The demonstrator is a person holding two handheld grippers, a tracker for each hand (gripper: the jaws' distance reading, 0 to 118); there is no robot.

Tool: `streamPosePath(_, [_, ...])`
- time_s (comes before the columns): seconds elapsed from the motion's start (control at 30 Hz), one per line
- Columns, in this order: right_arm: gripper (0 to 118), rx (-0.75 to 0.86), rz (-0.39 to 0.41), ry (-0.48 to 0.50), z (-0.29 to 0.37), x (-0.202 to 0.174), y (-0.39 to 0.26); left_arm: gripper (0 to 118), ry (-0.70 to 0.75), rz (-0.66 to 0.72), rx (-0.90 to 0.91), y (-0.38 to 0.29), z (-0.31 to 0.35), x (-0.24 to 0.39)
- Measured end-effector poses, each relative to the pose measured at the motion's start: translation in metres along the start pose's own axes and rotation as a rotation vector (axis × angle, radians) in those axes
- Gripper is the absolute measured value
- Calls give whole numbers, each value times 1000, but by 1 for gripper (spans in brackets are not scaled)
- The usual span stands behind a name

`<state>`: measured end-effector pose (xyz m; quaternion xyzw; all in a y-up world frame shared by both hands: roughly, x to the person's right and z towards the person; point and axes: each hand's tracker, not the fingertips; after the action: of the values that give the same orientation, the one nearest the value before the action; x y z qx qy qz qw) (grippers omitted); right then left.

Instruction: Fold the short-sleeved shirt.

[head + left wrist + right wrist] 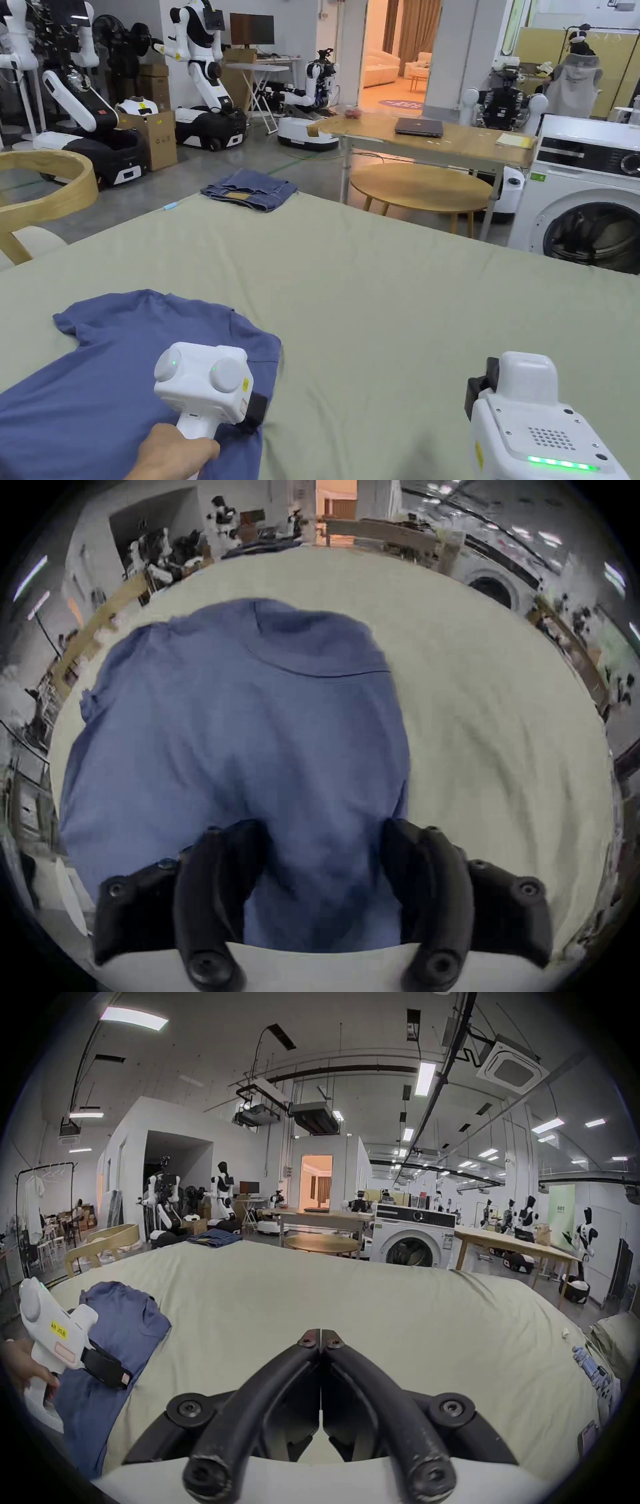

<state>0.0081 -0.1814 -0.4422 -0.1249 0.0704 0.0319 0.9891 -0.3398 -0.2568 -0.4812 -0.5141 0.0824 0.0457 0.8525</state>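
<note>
A blue short-sleeved shirt [94, 375] lies spread on the pale green table cover [406, 300] at the near left, with its right edge turned over on itself. A hand holds my left gripper [253, 412] low over the shirt's right side. In the left gripper view its jaws stand wide apart over the blue cloth [242, 722], the gripper [322, 830] open and pinching nothing. My right gripper [321, 1335] is shut and empty, its jaws pressed together above bare cover to the right of the shirt [117, 1324]. Its white body [537, 412] is at the lower right.
Folded jeans [250, 189] rest at the table's far edge. A wooden chair [37, 187] stands to the left. Beyond the table are a round wooden table [419, 187], a washing machine [581, 194] and several parked robots.
</note>
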Motion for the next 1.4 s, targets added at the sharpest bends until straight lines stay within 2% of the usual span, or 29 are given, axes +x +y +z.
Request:
streamPosePath(0.03, [0,1,0,-3,1,1,0,46,1,-15,6,0,1,2])
streamPosePath(0.07, [0,1,2,-4,2,2,0,23,7,-36,22,0,2,2])
streamPosePath(0.1, [0,1,5,-6,3,3,0,5,25,-69,31,1,3,1])
streamPosePath(0.13, [0,0,8,-9,4,4,-1,1,59,-96,43,0,4,0])
streamPosePath(0.3, [0,-3,6,-23,9,14,-4,1,-92,62,99,-9,15,-29])
streamPosePath(0.4, [0,-6,-3,-37,11,22,-4,1,-100,16,199,-11,33,-33])
streamPosePath(0.57, [0,7,-30,-59,17,38,1,1,-154,82,331,2,76,-42])
streamPosePath(0.8, [0,38,-51,-99,31,60,12,1,-242,66,472,45,140,-16])
streamPosePath(1.03, [0,58,-64,-153,48,94,15,1,-359,-79,522,85,177,73])
streamPosePath(1.4, [0,76,-80,-311,96,170,13,1,-644,-356,477,92,200,292])
